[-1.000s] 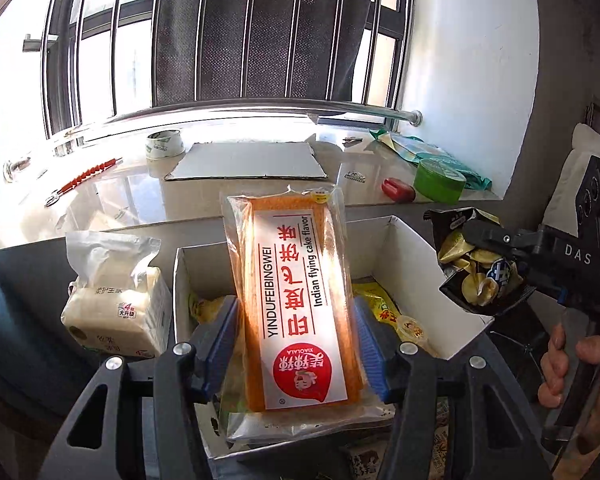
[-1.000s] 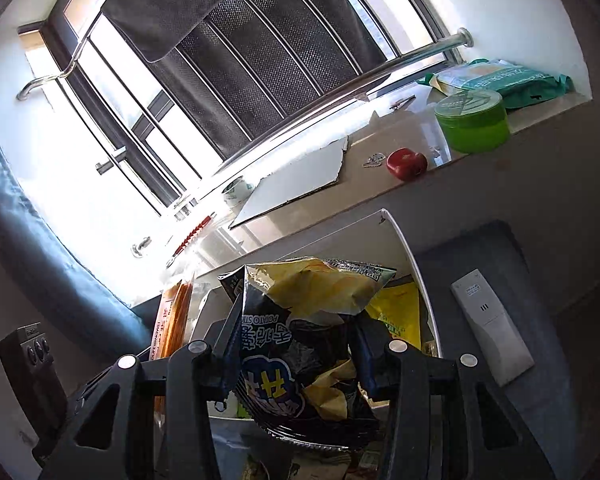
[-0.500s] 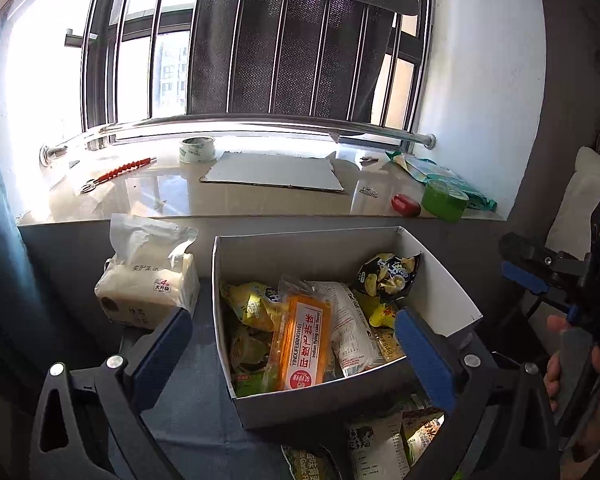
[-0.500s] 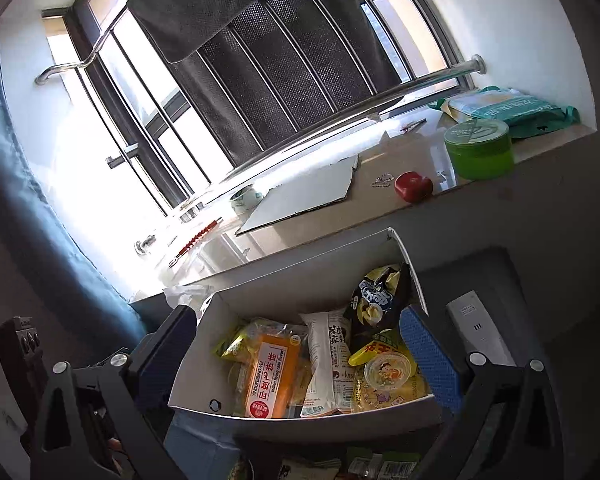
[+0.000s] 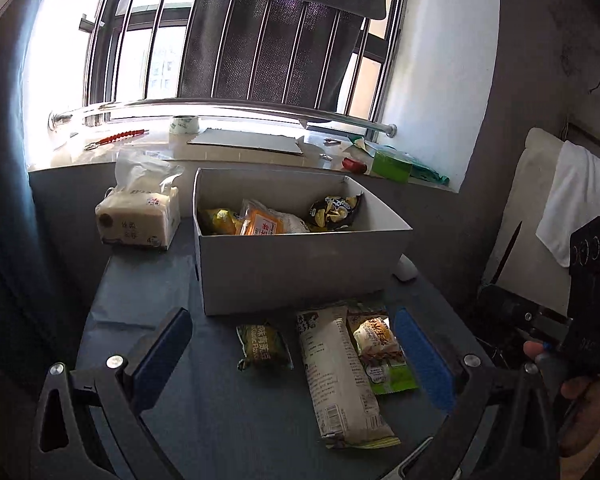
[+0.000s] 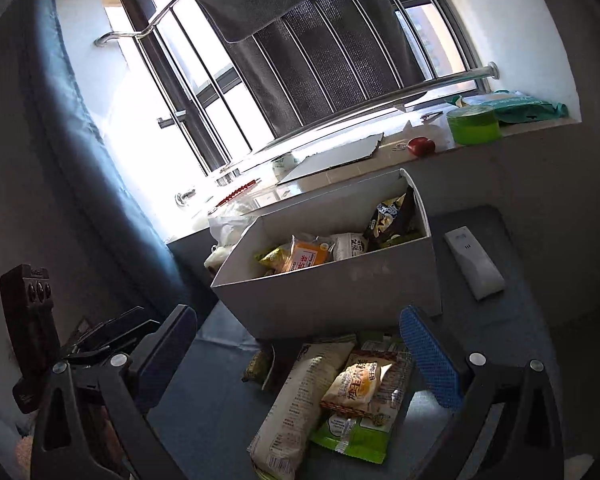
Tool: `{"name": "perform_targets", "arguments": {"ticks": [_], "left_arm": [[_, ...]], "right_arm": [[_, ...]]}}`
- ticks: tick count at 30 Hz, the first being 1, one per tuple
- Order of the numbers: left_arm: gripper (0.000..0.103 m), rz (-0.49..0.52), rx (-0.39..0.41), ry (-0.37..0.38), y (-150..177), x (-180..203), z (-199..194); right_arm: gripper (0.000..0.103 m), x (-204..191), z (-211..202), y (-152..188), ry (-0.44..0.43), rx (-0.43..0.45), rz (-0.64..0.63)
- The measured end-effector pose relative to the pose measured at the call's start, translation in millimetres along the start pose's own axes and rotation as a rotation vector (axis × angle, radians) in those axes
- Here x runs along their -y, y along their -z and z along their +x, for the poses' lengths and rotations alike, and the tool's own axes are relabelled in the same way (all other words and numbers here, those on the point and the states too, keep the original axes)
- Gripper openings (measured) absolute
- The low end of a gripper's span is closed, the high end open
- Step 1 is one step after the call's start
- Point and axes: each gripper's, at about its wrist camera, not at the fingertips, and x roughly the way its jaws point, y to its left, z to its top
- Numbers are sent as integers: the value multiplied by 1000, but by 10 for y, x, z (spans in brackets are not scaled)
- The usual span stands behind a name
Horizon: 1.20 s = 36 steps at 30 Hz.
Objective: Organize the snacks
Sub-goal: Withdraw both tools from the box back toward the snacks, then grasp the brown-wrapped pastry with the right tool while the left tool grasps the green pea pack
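White cardboard forms the open box (image 5: 300, 264) at the centre of my view, standing on a dark blue-grey table (image 5: 148, 304) below the windowsill (image 5: 236, 152). Inside it I see an orange flying-cake packet (image 5: 266, 224) lying among yellow wrappers, with a dark chip bag (image 5: 334, 210) leaning against the far right wall. My left gripper (image 5: 292, 356) hangs over the table in front of the box with its jaws spread wide and nothing between the pads; my right gripper (image 6: 296, 360) is likewise fully released and empty. On the table, between box and grippers, lie the loose snacks: a small green garlic-flavour pack (image 5: 262, 346), a long pale packet (image 5: 340, 372), and a bread pack (image 5: 374, 338) resting on top of a green-edged wrapper (image 5: 392, 376), which sits just beside the long packet. A tissue pack (image 5: 140, 216) stands left of the box, close to it, and a white remote (image 6: 474, 262) lies on the table to its right. On the sill I can pick out a tape roll (image 5: 185, 125), a flat cardboard sheet (image 5: 246, 146), a small red object (image 6: 421, 146) and a green round tub (image 6: 474, 125). A hand (image 5: 584, 408) on the right gripper's handle shows at the edge of the left view.
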Motion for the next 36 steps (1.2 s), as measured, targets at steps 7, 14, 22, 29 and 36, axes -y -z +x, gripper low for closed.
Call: {"name": "perform_targets", "arguments": {"ticks": [7,14,22,29,36], "left_arm": [[103,-79,-56,-21,589,-97,-139],[103,-77,-85,-19,700,-53,-112],[103,-44,-91,-39,695,-14,-66],[103,-57,-98,-42,716,-102,-52],[103,-75,-112,-52,742,-171,-10]], "right_arm": [[103,113,-58,783,49,-128,21],[103,165,39,1026,119,-204,-4],[103,91,210,776,243,-212,-84],[103,9,656,406,290,-213,-149],[103,24,1230,348,380,-321,-193]]}}
